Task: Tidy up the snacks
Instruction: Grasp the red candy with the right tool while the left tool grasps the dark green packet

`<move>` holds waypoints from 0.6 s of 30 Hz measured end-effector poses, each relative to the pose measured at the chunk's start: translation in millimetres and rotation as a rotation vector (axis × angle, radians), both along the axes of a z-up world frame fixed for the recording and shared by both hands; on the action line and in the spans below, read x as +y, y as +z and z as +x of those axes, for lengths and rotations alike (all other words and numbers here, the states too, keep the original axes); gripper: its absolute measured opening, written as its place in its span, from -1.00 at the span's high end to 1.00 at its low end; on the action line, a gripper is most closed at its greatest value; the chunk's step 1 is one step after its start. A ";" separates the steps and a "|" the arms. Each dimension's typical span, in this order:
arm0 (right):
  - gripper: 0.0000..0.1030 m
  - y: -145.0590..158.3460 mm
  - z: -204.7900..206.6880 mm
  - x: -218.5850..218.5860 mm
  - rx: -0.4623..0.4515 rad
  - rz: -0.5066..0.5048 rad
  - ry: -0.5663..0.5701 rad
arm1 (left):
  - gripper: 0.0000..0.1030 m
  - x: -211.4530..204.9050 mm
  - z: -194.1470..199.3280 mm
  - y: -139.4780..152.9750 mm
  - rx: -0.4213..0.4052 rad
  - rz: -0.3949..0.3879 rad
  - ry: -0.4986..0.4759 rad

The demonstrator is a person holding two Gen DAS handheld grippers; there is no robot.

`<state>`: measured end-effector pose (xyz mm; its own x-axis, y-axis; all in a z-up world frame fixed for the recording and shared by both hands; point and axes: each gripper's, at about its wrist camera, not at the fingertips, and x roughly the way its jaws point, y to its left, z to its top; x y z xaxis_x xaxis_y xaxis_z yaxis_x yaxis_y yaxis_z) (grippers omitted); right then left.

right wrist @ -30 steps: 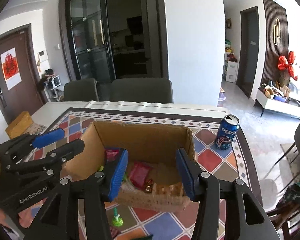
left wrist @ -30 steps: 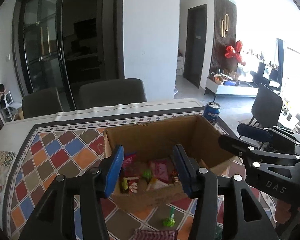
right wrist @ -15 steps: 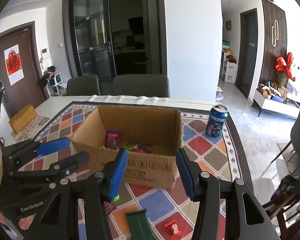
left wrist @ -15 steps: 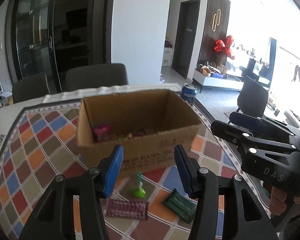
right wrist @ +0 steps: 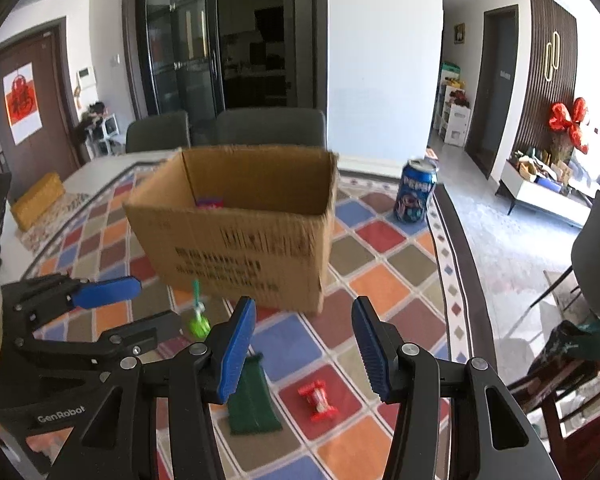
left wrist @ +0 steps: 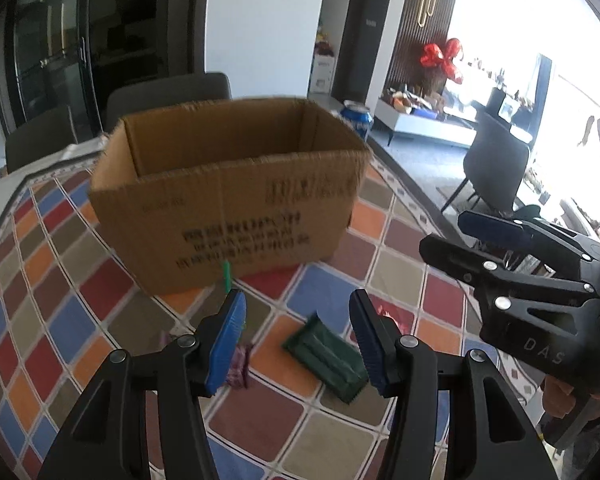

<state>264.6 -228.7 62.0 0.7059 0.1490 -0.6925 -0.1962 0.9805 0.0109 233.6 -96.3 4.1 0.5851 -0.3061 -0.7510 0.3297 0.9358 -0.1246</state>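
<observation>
Both grippers lower now, green packet (left wrist: 327,356) between left jaws.

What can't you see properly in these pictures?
- Inside the cardboard box: left view, front wall hides it; right view shows only a pink scrap.
- Box lettering: blurred, both views.
- Purple snack: left tool covers part.
- Green packet: right tool overlaps it.

Each black tool (left wrist: 296,340) has ribbed blue pads (right wrist: 236,350), silver screws and white lettering.
</observation>
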 end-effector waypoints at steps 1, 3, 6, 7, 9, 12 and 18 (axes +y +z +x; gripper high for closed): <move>0.01 -4.1 -1.4 -1.3 0.009 -0.004 0.002 | -0.04 -1.8 -0.1 -2.4 0.007 0.002 -0.001; 0.01 -13.9 -2.9 -4.7 0.039 -0.006 0.002 | -0.06 -7.8 -0.8 -12.5 0.030 0.008 -0.006; 0.01 -33.1 -4.0 -11.3 0.094 0.000 0.007 | -0.08 -16.0 -0.5 -27.7 0.069 0.014 -0.012; 0.01 -38.2 -4.5 -12.9 0.108 -0.002 0.007 | -0.09 -17.4 -0.3 -31.6 0.078 0.016 -0.013; 0.01 -50.5 -5.2 -16.3 0.139 -0.008 0.012 | -0.12 -21.7 1.9 -42.6 0.112 0.024 -0.007; 0.01 -70.2 -5.5 -21.1 0.187 -0.015 0.017 | -0.13 -24.7 2.5 -54.6 0.152 0.030 -0.004; 0.02 -95.3 -2.3 -24.5 0.236 -0.003 0.028 | -0.16 -26.4 5.6 -68.7 0.203 0.037 0.019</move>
